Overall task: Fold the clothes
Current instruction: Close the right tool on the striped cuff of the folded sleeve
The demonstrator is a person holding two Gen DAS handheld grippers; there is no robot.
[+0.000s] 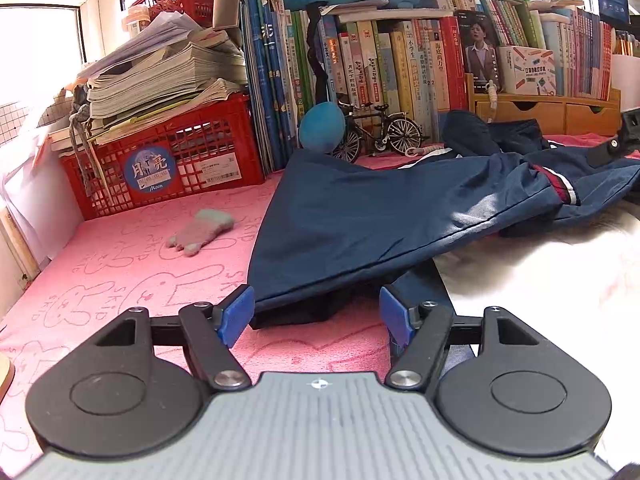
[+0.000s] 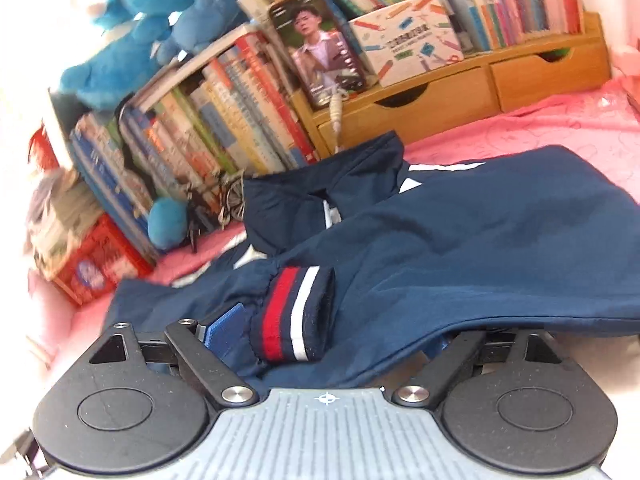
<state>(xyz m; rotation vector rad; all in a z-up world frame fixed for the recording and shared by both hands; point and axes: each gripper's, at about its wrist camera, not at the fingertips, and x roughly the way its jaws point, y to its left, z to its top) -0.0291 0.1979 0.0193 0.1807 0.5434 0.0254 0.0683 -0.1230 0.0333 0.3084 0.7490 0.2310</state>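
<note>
A navy blue jacket lies partly folded on the pink towel, with a red and white striped cuff. My left gripper is open, its blue pads either side of the jacket's near hem, with the cloth lifted just ahead of them. In the right wrist view the jacket drapes over my right gripper. The striped cuff lies between its fingers. The left blue pad shows beside the cuff; the right pad is hidden under cloth.
A red crate with stacked papers stands at the back left. Rows of books, a model bicycle, blue plush toys and a wooden drawer unit line the back. A small grey cloth lies on the towel.
</note>
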